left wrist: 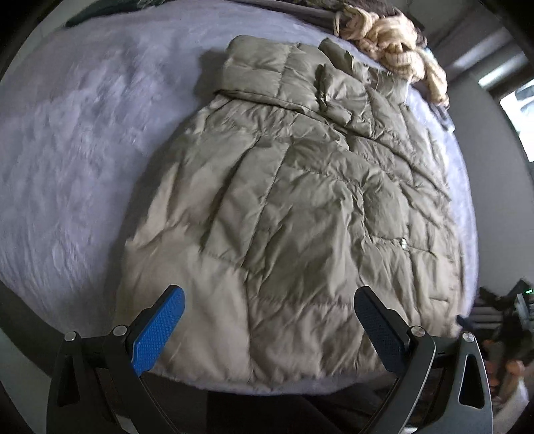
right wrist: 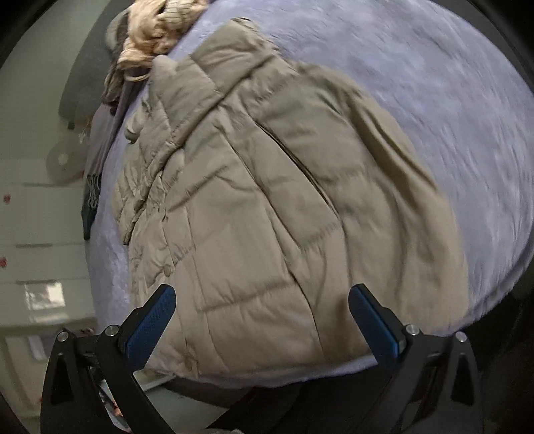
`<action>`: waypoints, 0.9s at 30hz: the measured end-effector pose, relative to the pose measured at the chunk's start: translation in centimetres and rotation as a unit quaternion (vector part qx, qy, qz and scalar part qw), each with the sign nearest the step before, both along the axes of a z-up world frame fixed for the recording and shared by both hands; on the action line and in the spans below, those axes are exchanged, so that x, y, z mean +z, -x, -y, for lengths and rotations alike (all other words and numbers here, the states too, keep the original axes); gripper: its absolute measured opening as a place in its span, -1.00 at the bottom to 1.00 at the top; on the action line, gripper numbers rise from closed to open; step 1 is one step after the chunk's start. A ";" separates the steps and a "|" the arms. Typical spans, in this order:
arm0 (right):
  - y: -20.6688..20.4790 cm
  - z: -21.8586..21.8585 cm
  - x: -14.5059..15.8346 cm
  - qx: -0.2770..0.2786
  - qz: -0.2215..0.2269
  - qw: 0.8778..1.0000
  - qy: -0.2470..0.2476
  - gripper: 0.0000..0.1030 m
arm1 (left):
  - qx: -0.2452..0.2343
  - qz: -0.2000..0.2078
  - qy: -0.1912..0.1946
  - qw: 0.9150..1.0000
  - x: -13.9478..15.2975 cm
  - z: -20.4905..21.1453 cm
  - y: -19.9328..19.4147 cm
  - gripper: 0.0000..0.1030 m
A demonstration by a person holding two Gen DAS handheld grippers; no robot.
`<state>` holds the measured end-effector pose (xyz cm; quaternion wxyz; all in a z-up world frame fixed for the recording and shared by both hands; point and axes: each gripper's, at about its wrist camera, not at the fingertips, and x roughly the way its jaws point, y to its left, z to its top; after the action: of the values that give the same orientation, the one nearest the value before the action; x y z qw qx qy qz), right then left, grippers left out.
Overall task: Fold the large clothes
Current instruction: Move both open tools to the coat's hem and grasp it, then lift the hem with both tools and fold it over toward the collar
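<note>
At bottom of each frame, two grippers are seen above the near hem: left gripper [left wrist: 268,329] and right gripper [right wrist: 262,325], blue-padded fingers spread wide, nothing held. Mid-frame, a khaki quilted puffer jacket [left wrist: 283,200] [right wrist: 267,207] is laid flat on a pale lavender bed cover [left wrist: 73,140] [right wrist: 434,83]. At the top, a cream knitted bundle [left wrist: 393,40] [right wrist: 160,30] is touching the jacket's far end.

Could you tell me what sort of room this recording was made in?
Most likely a bedroom: a quilted khaki jacket lies spread on a bed with a lavender cover, a tan knit garment bunched at its far edge, and white drawers stand alongside.
</note>
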<state>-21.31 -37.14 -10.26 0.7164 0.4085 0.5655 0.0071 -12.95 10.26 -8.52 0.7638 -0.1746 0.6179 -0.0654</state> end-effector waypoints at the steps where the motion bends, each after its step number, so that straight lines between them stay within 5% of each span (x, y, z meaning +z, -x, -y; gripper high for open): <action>1: 0.6 0.2 -0.2 -0.008 -0.002 1.000 -0.010 1.00 | 0.002 -0.003 0.017 1.000 -0.1 -0.7 0.5 0.97; 5: 3.1 0.9 -0.9 -0.043 0.002 0.998 -0.053 1.00 | 0.005 -0.031 0.095 0.995 -1.0 -2.6 2.5 0.97; 10: 6.2 1.5 -3.1 -0.085 -0.014 0.989 -0.120 1.00 | -0.013 -0.078 0.187 0.979 -3.3 -3.8 5.3 0.97; 16: 7.7 1.1 -5.9 -0.118 -0.030 0.978 -0.169 1.00 | 0.004 -0.121 0.217 0.969 -7.1 -2.6 5.9 0.97; 22: 6.9 0.9 -7.5 -0.138 -0.028 0.971 -0.194 1.00 | 0.049 -0.084 0.251 0.963 -7.5 -1.2 3.4 0.97; 25: 6.6 1.0 -8.0 -0.153 -0.019 0.965 -0.214 1.00 | 0.057 -0.069 0.239 0.967 -6.9 -0.7 2.2 0.42; 27: 6.5 1.0 -8.2 -0.163 -0.015 0.962 -0.219 0.98 | 0.055 -0.069 0.235 0.968 -6.7 -0.4 1.8 -0.56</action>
<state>-27.85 -38.16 -18.46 0.5921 0.6424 0.4864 0.0079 -14.72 10.70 -15.23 0.6597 -0.3864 0.6257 -0.1547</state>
